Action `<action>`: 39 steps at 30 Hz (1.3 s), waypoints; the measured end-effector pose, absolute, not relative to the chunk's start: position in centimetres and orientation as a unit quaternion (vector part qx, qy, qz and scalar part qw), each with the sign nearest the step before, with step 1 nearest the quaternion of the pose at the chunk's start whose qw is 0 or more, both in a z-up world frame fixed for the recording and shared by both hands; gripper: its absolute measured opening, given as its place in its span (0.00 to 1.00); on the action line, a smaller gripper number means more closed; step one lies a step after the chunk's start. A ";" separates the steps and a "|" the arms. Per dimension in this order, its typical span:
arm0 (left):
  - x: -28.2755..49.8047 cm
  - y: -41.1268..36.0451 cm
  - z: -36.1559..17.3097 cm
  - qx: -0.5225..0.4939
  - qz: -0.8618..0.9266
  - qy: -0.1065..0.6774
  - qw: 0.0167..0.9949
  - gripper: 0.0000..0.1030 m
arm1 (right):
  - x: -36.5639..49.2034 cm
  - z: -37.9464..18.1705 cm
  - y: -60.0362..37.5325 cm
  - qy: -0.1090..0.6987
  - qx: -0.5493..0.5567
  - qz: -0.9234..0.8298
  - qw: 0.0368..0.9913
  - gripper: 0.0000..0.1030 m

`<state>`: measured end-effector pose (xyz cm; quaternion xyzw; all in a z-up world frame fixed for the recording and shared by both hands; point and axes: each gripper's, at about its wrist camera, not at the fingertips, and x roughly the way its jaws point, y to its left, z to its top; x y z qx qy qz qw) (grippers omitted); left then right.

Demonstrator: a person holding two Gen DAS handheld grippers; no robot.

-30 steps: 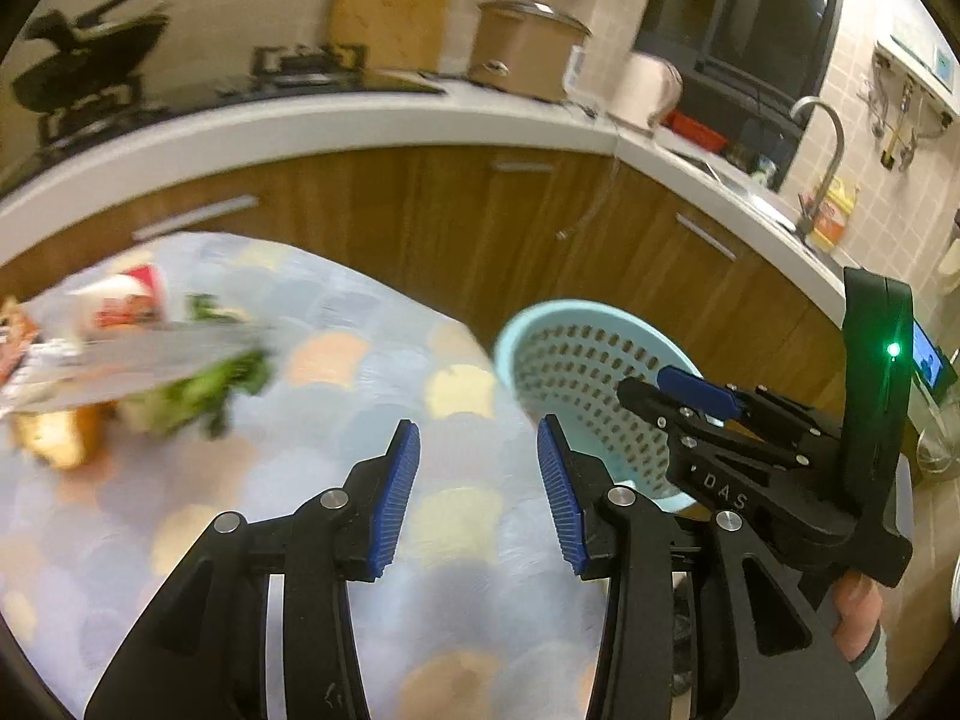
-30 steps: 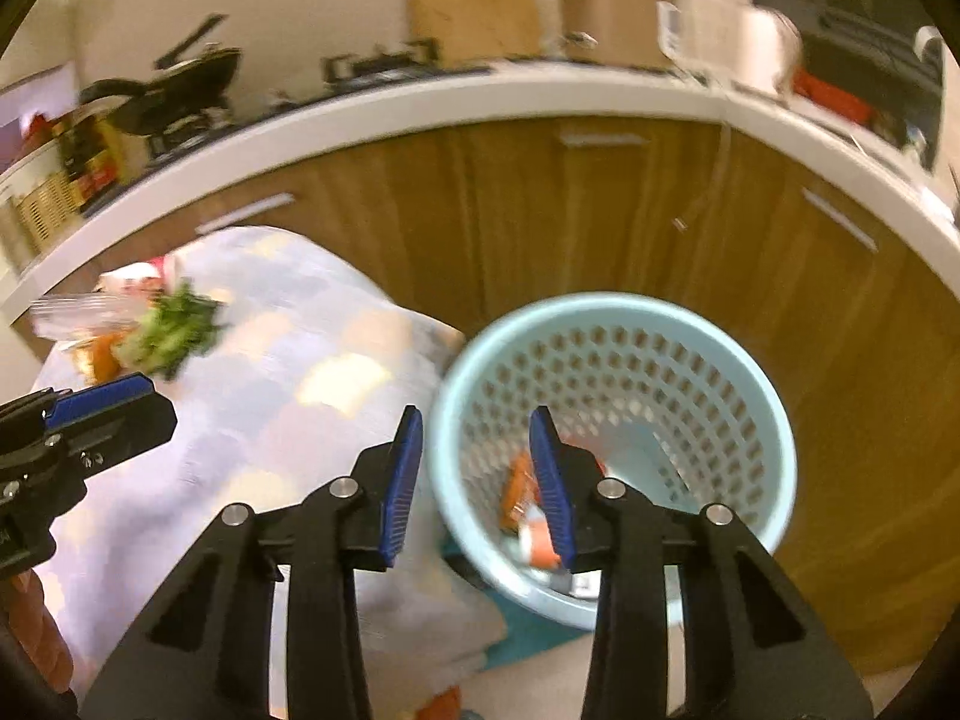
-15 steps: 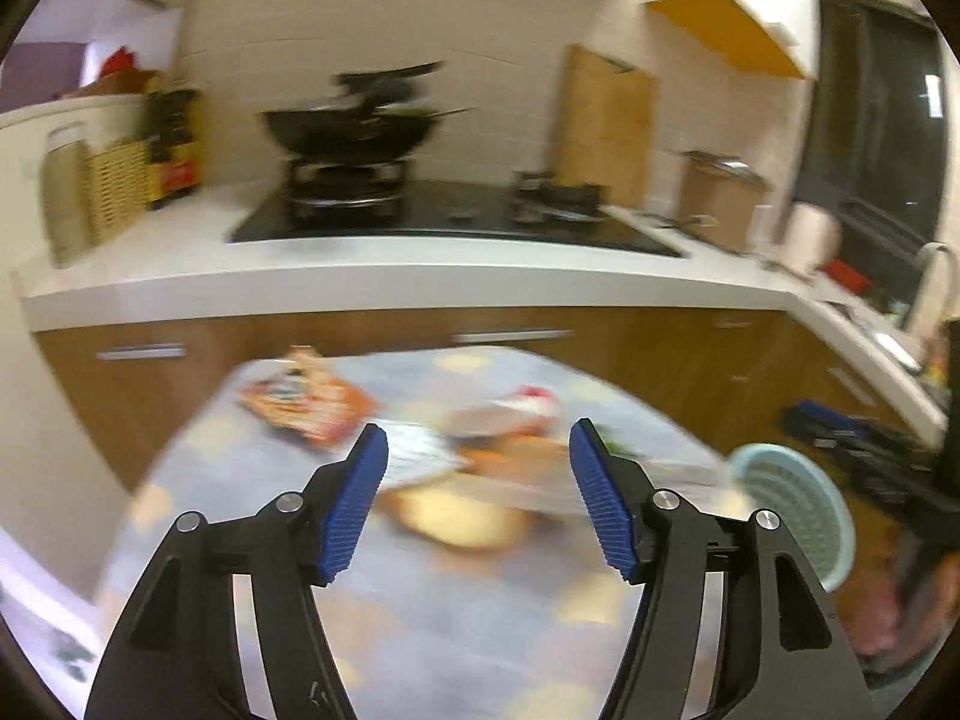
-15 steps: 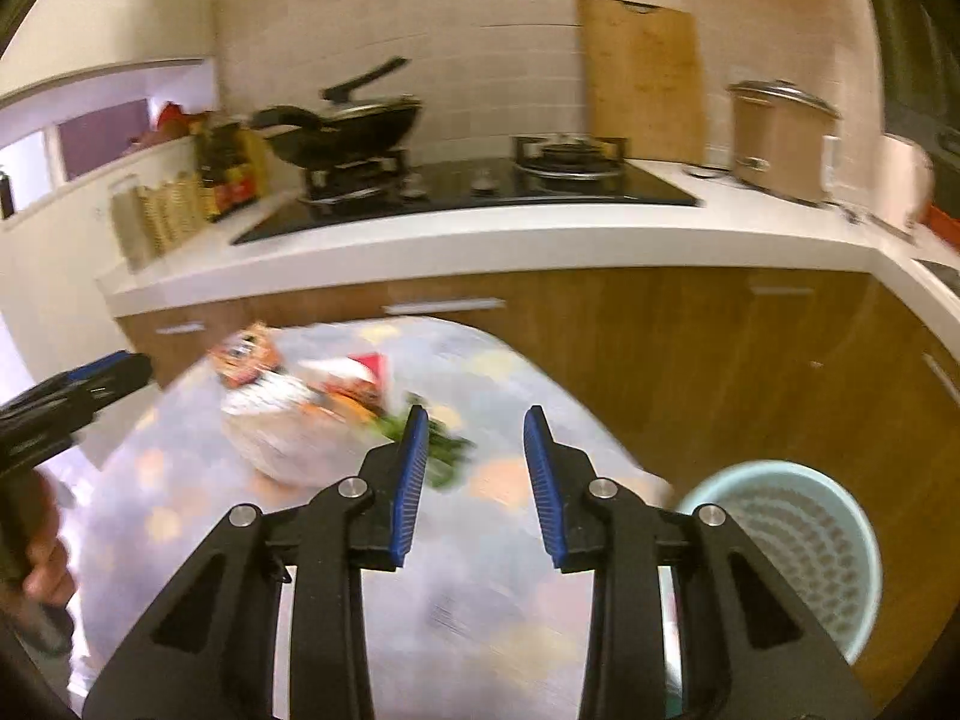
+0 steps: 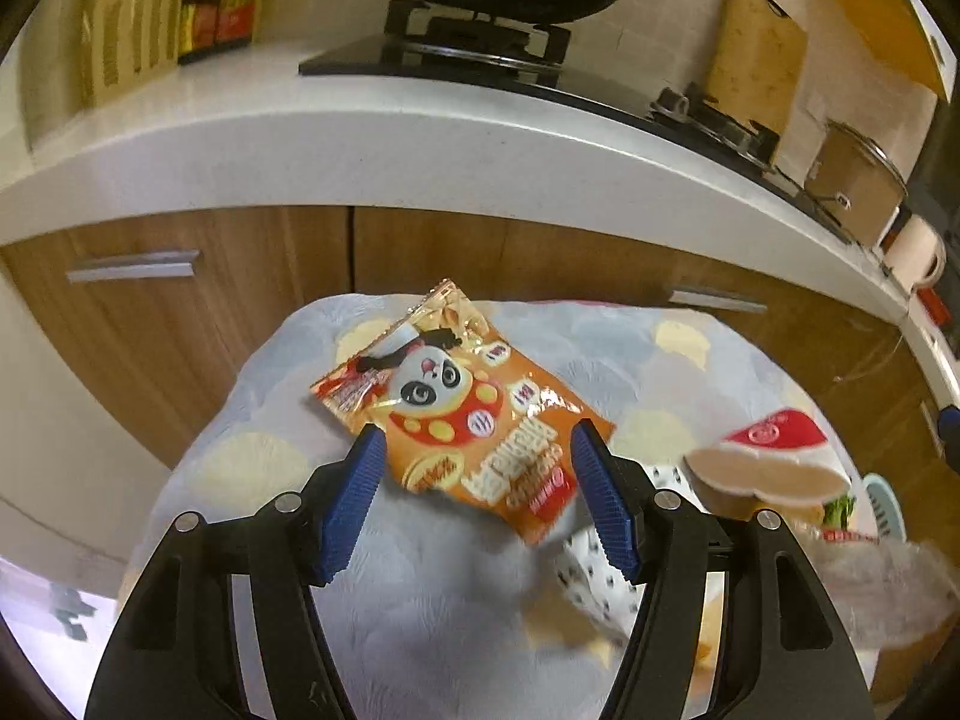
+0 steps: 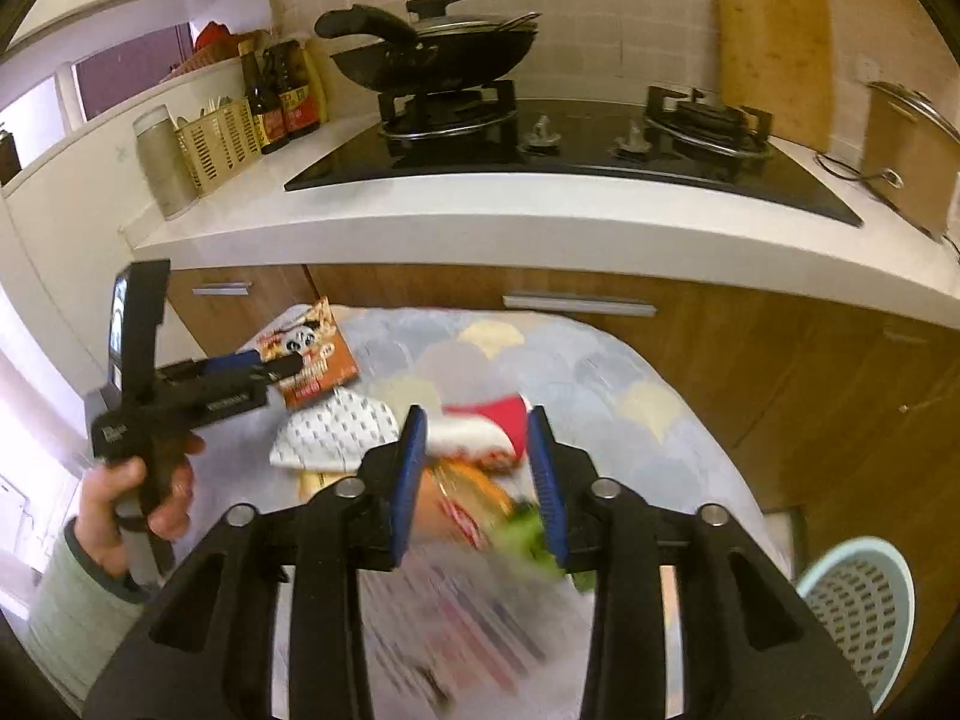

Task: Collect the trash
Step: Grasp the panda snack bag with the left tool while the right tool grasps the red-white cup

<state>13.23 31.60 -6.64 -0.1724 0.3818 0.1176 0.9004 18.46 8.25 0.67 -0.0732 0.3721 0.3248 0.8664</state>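
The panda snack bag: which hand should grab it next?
Probably the left. The left gripper is open with the panda snack bag right between its fingertips, while the right gripper, jaws opening, hovers over other trash.

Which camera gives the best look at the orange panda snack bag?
The left wrist view: the orange panda snack bag lies large and sharp between the left gripper fingers. The right wrist view shows it small, far left, partly hidden behind that gripper.
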 end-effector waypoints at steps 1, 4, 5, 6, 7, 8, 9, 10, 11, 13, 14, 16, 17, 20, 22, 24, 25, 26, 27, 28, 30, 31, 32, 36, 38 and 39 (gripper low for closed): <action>13.6 31.8 -7.0 -0.175 0.117 0.386 0.898 0.60 | 18.9 0.8 8.9 0.375 -0.071 0.333 0.862 0.65; 14.0 31.9 -8.2 -0.170 0.119 0.399 0.893 0.59 | 19.7 0.3 10.3 0.380 -0.082 0.335 0.858 0.67; 14.0 31.7 -8.5 -0.167 0.120 0.402 0.892 0.60 | 20.0 -0.2 10.6 0.386 -0.085 0.335 0.855 0.70; 14.2 31.8 -8.8 -0.163 0.121 0.402 0.893 0.60 | 20.6 -1.4 11.3 0.411 -0.089 0.340 0.841 0.72; 14.0 31.5 -8.9 -0.155 0.123 0.400 0.895 0.60 | 21.0 -2.4 11.6 0.429 -0.089 0.340 0.832 0.75; 14.1 31.5 -9.0 -0.153 0.122 0.400 0.895 0.60 | 21.4 -3.4 11.9 0.443 -0.088 0.336 0.826 0.75; 14.0 31.4 -9.0 -0.151 0.122 0.399 0.896 0.60 | 21.8 -4.1 11.9 0.448 -0.086 0.326 0.828 0.75; 14.0 31.4 -9.0 -0.150 0.122 0.398 0.897 0.60 | 22.1 -4.6 11.9 0.451 -0.086 0.318 0.830 0.75; 13.9 31.3 -9.0 -0.147 0.121 0.397 0.898 0.60 | 22.6 -5.1 11.9 0.457 -0.083 0.306 0.831 0.75; 14.0 31.2 -9.1 -0.140 0.122 0.398 0.898 0.62 | 23.6 -6.0 11.5 0.473 -0.056 0.303 0.825 0.76; 14.1 31.0 -9.2 -0.135 0.123 0.398 0.899 0.63 | 24.0 -6.3 11.3 0.482 -0.041 0.305 0.820 0.77; 14.1 30.9 -9.2 -0.128 0.126 0.398 0.900 0.64 | 24.9 -7.3 11.2 0.499 -0.024 0.304 0.812 0.77; 14.1 30.9 -9.2 -0.126 0.129 0.398 0.900 0.64 | 25.1 -7.7 11.3 0.502 -0.021 0.303 0.810 0.77; 13.9 30.8 -9.1 -0.121 0.144 0.395 0.899 0.64 | 24.9 -8.7 11.9 0.502 -0.033 0.307 0.808 0.76; 13.7 31.1 -9.0 -0.126 0.151 0.391 0.899 0.64 | 24.1 -9.0 12.2 0.491 -0.046 0.307 0.814 0.71; 13.3 31.5 -8.9 -0.135 0.154 0.384 0.900 0.64 | 23.4 -9.0 12.1 0.475 -0.051 0.309 0.822 0.71; 13.4 31.6 -8.8 -0.138 0.156 0.384 0.900 0.64 | 23.2 -9.1 12.1 0.470 -0.051 0.311 0.825 0.71; 13.4 31.7 -8.8 -0.141 0.155 0.383 0.900 0.64 | 23.0 -9.0 11.9 0.464 -0.048 0.313 0.827 0.71; 13.4 31.8 -8.8 -0.144 0.152 0.383 0.899 0.64 | 22.8 -9.0 11.6 0.459 -0.044 0.317 0.829 0.71; 13.4 31.9 -8.7 -0.147 0.152 0.383 0.899 0.64 | 22.7 -9.0 11.5 0.455 -0.041 0.320 0.830 0.71; 13.9 32.3 -8.6 -0.150 0.162 0.384 0.897 0.68 | 22.5 -9.1 11.1 0.444 -0.039 0.324 0.834 0.71; 14.2 32.8 -8.6 -0.153 0.172 0.387 0.893 0.70 | 22.4 -9.3 11.0 0.440 -0.039 0.324 0.836 0.71; 14.5 33.0 -8.6 -0.154 0.177 0.391 0.890 0.72 | 22.5 -9.4 11.0 0.439 -0.037 0.324 0.837 0.71; 15.6 32.2 -8.9 -0.123 0.177 0.404 0.889 0.68 | 22.6 -9.8 10.7 0.431 -0.031 0.326 0.841 0.71; 15.9 31.2 -9.0 -0.112 0.169 0.404 0.892 0.60 | 22.4 -9.7 10.7 0.425 -0.034 0.325 0.844 0.71; 16.0 30.7 -9.0 -0.103 0.170 0.405 0.893 0.51 | 22.3 -9.6 10.6 0.421 -0.036 0.326 0.846 0.71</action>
